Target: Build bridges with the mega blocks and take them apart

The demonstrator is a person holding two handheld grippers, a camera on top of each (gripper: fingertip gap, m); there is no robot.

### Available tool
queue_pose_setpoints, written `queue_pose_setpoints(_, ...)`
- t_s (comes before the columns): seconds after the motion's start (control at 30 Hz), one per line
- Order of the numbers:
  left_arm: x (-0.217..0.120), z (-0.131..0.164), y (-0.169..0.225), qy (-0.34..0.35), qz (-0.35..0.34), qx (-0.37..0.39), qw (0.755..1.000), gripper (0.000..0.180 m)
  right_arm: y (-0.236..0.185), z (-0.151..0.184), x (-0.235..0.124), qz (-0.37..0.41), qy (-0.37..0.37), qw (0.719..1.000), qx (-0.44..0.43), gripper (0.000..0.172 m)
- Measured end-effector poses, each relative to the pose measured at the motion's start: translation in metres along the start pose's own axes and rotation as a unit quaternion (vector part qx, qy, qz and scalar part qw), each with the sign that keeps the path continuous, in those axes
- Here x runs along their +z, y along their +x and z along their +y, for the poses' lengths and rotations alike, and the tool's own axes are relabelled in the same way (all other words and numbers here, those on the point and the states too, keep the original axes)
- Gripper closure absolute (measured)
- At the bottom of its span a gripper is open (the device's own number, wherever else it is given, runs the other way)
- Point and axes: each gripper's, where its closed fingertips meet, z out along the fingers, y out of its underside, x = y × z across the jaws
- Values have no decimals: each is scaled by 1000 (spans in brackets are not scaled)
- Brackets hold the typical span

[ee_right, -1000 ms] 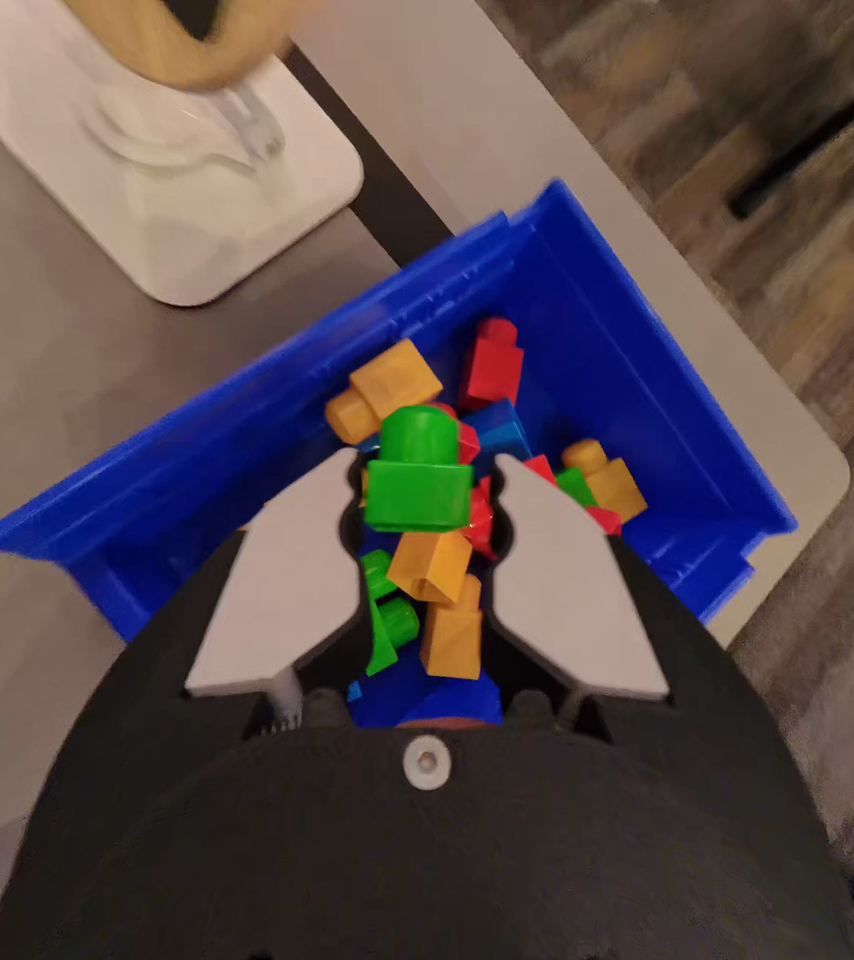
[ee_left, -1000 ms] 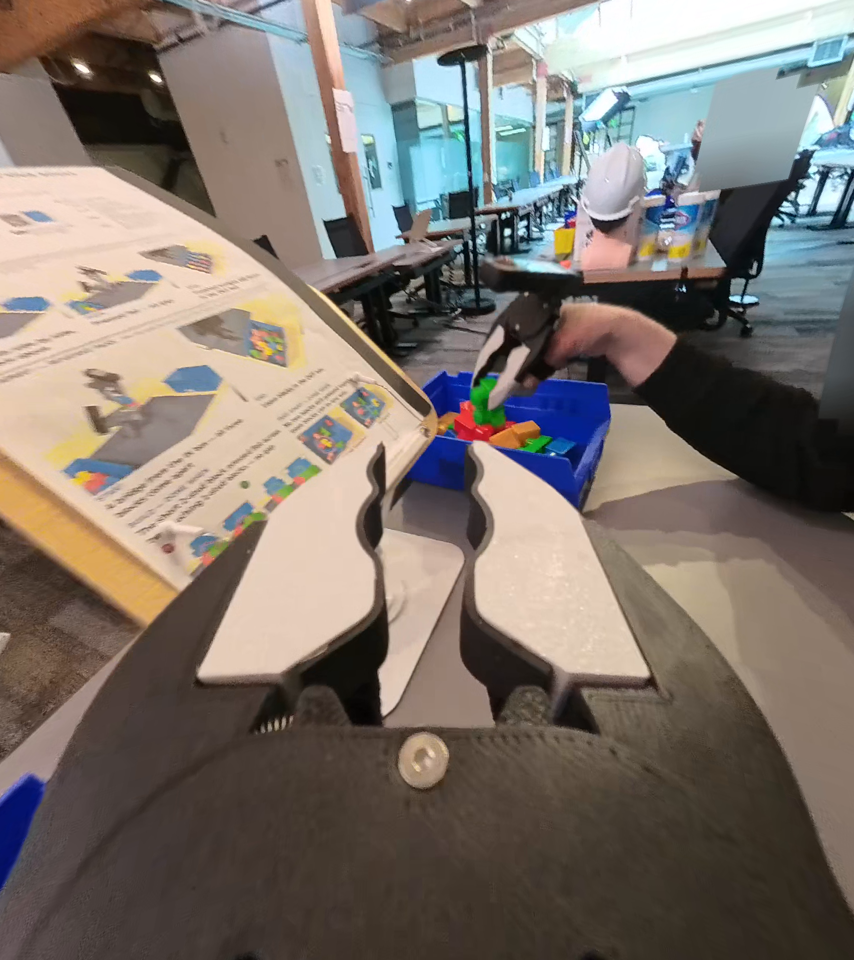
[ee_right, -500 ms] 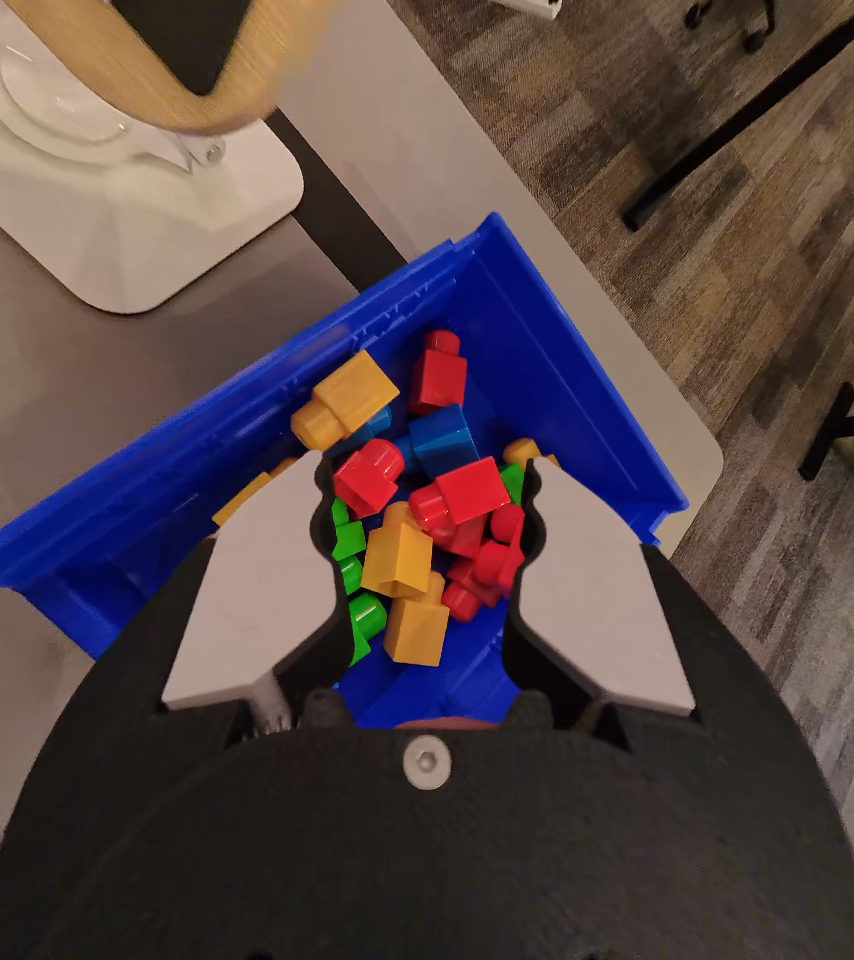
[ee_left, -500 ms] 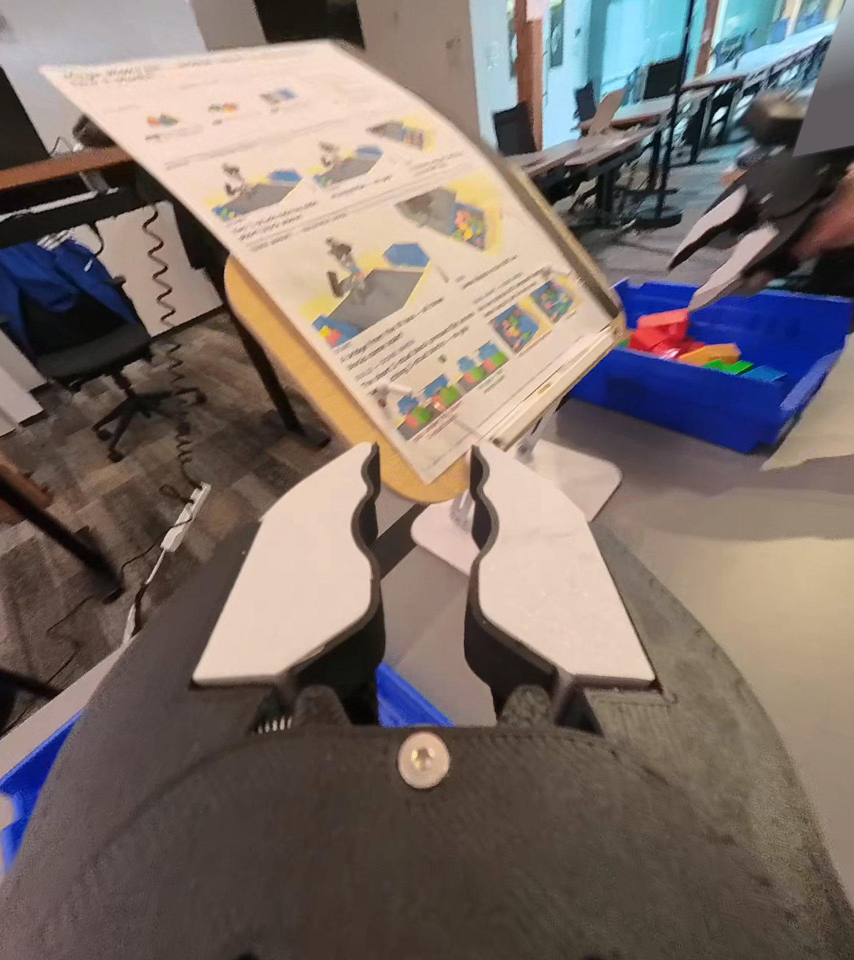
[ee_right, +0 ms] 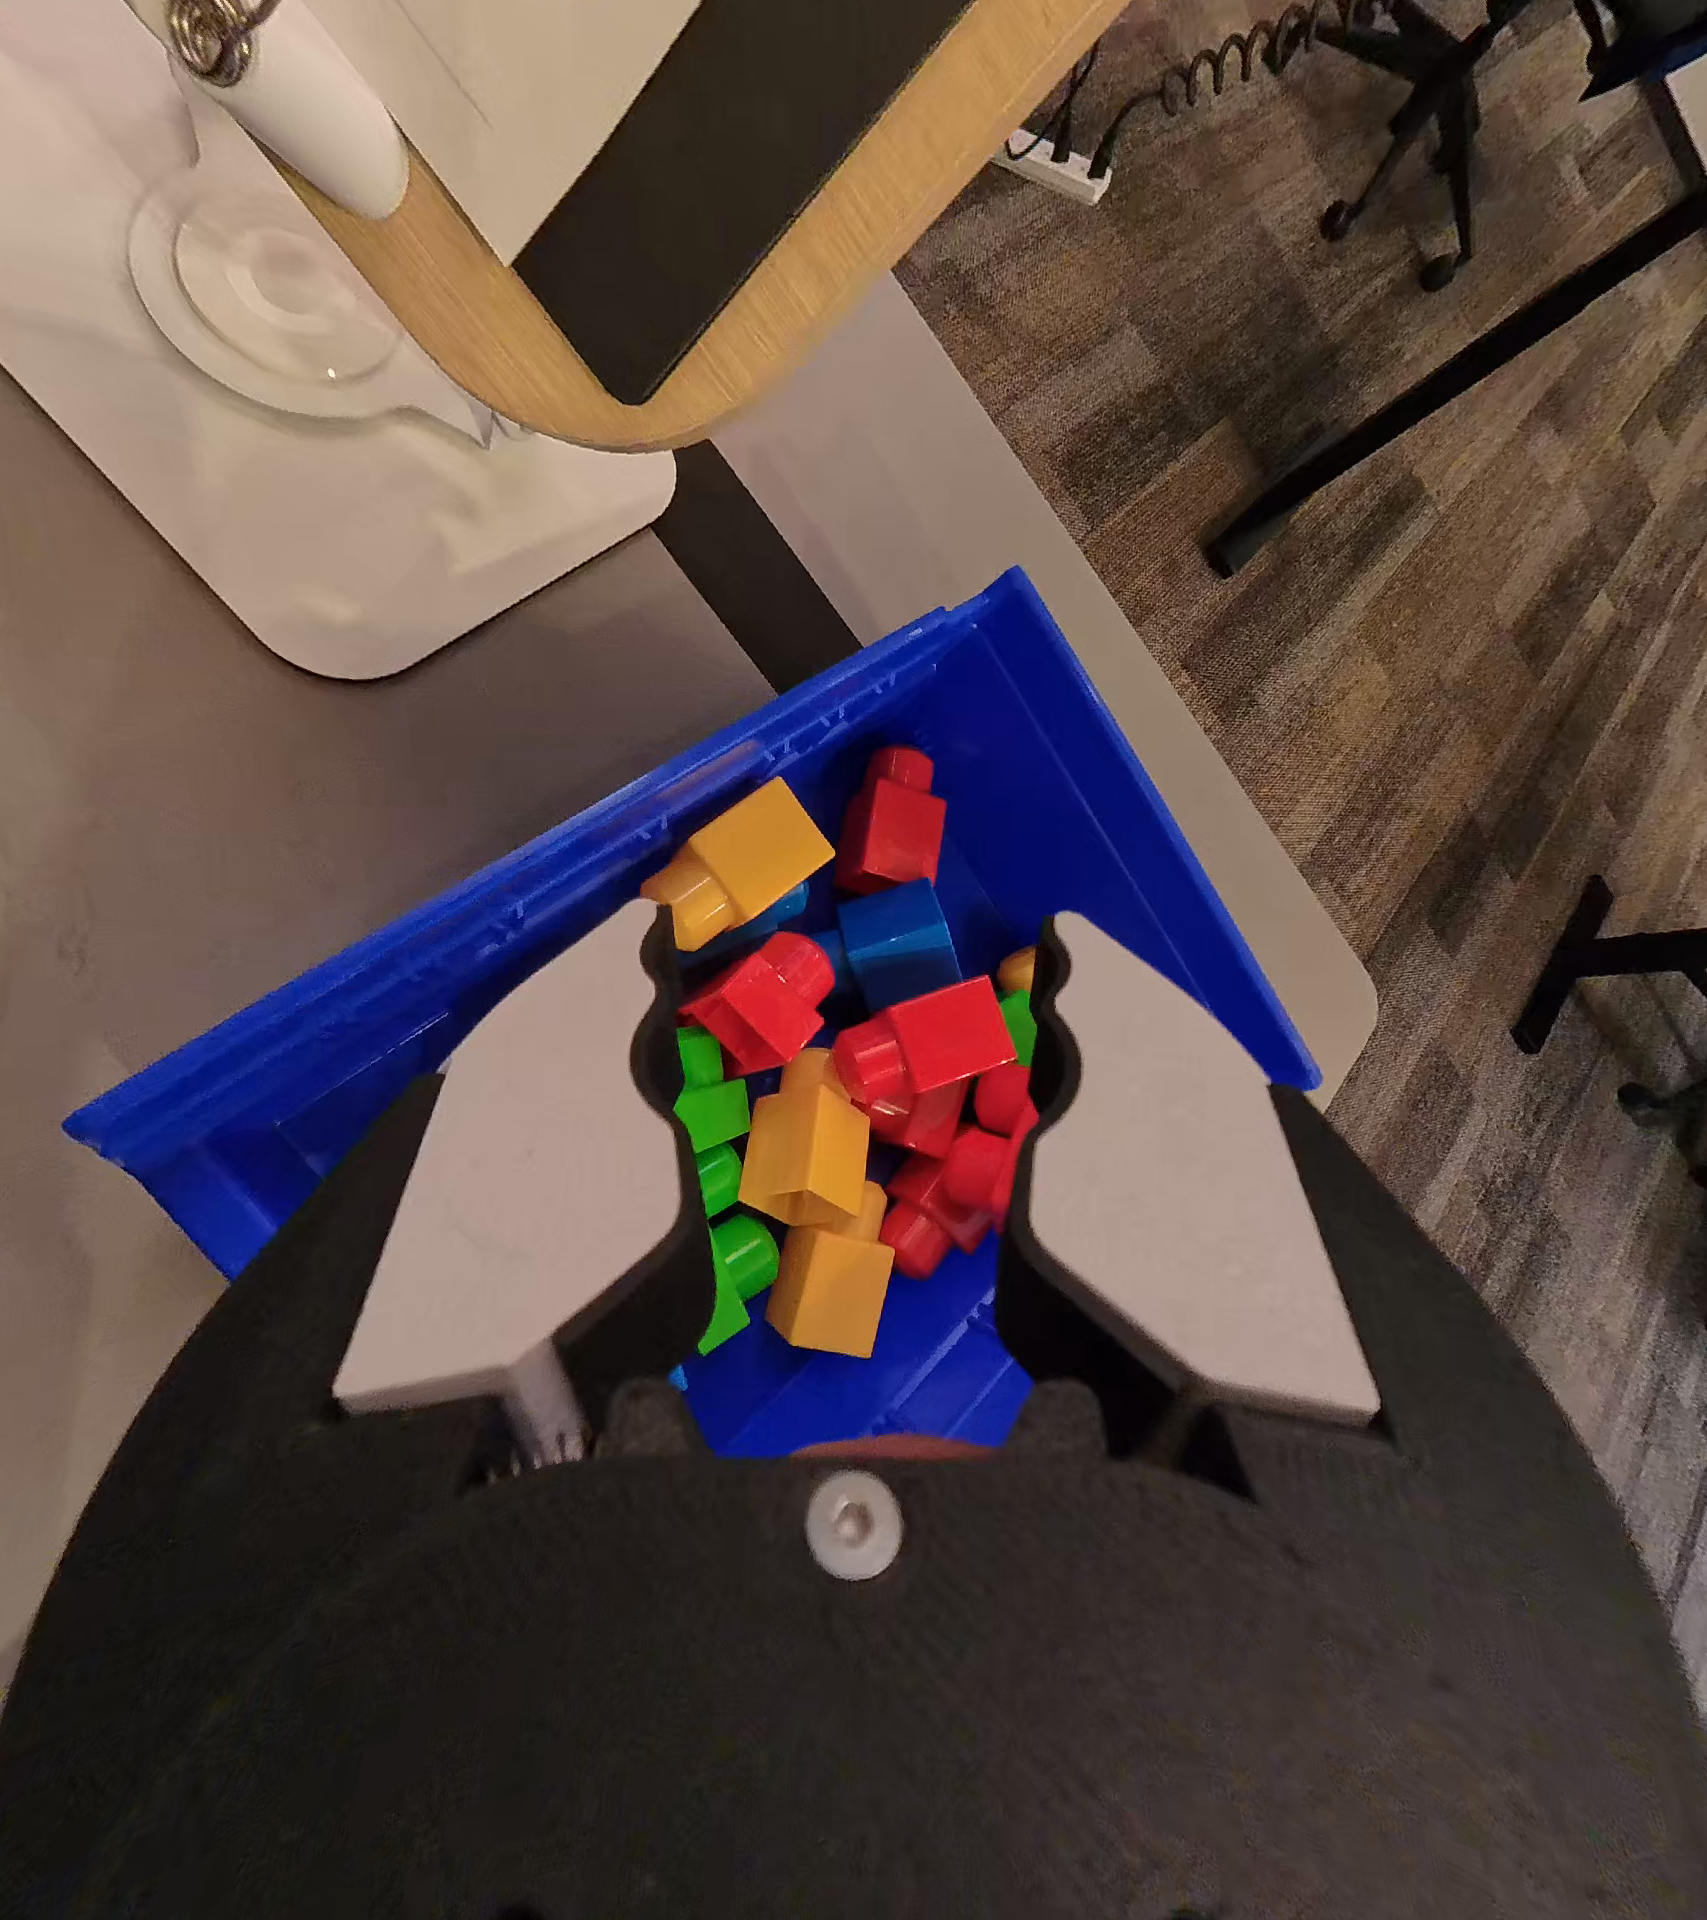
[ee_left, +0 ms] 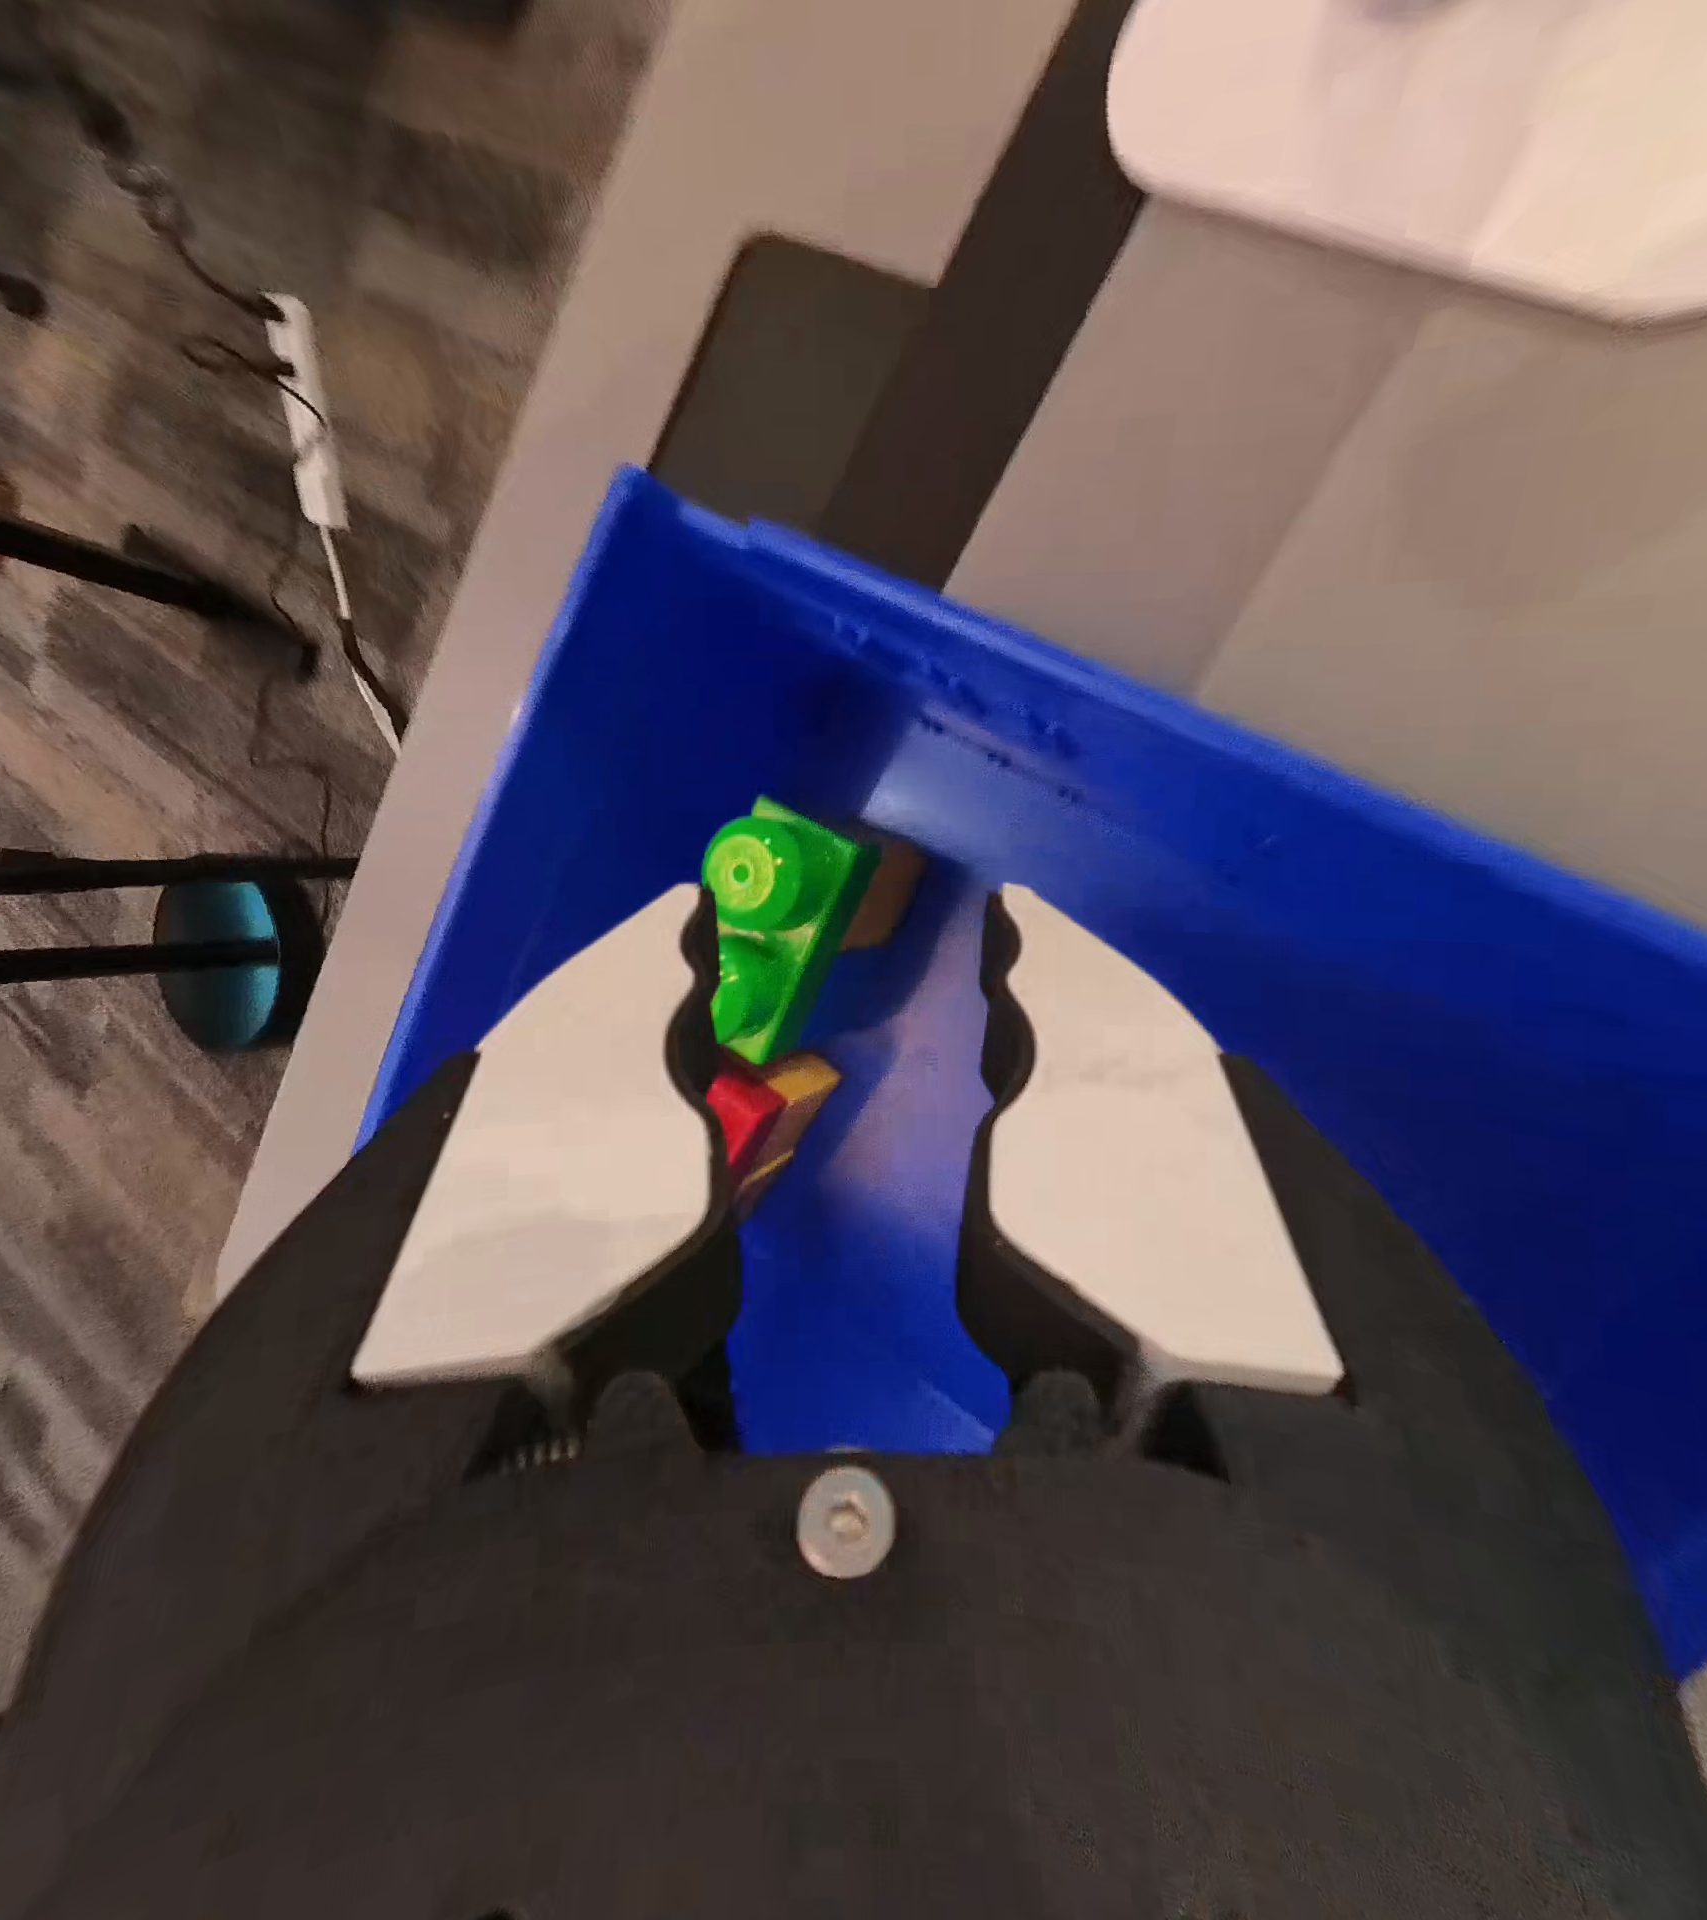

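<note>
In the left wrist view my left gripper [ee_left: 844,904] is open over the corner of a blue bin [ee_left: 1244,883]. A green two-stud block [ee_left: 776,935] lies in the bin close to the left fingertip [ee_left: 620,966]; the other pad is clear of it. A red block [ee_left: 740,1117] and a yellow one lie beside it. In the right wrist view my right gripper [ee_right: 851,920] is open and empty above a blue bin [ee_right: 1088,790] with several loose blocks, among them a yellow block [ee_right: 755,852], a red block [ee_right: 932,1039] and a blue block [ee_right: 896,940].
A white stand base [ee_right: 309,468] carries a wood-edged board [ee_right: 620,364] that overhangs the table behind the bin. The base also shows in the left wrist view [ee_left: 1451,156]. The table edge [ee_right: 1244,883] runs close to the bin, with floor and chair legs [ee_right: 1431,208] beyond. The gap from one gripper's tips to the other's is roughly 55 cm. The yellow block [ee_right: 755,852] lies around 12 cm away from my right fingertips.
My right gripper held a green block, then opened and let it go into the bin, and has lifted a little. My left gripper swung from the instruction board down over a bin and opened wider.
</note>
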Motion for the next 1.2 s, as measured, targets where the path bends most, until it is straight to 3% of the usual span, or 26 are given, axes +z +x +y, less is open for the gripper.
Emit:
queue_pose_setpoints(0.2, 41, 37, -9, -132, 37, 78, 988, 125, -4, -2, 3, 1, -3, 1000, -9, 107)
queue_pose_setpoints(0.47, 69, 58, -11, -207, 69, 92, 972, 121, -12, -5, 10, -5, -9, 1000, -24, 107)
queue_pose_setpoints(0.6, 73, 64, -13, -225, 72, 82, 968, 139, -13, -7, 10, -5, -8, 1000, -27, 108)
queue_pose_setpoints(0.77, 59, 53, -19, -173, 42, 25, 984, 143, -12, -11, 4, 1, 2, 1000, -29, 110)
queue_pose_setpoints(0.97, 5, 17, -20, -6, 7, -96, 995, 143, -18, -37, -19, 21, 58, 996, -56, 115)
queue_pose_setpoints(1.1, -52, -32, -6, 166, 34, -176, 970, 142, -34, -74, -46, 46, 144, 982, -110, 121)
queue_pose_setpoints(1.2, -90, -74, 21, 272, 69, -178, 943, 143, -59, -100, -64, 39, 205, 967, -145, 124)
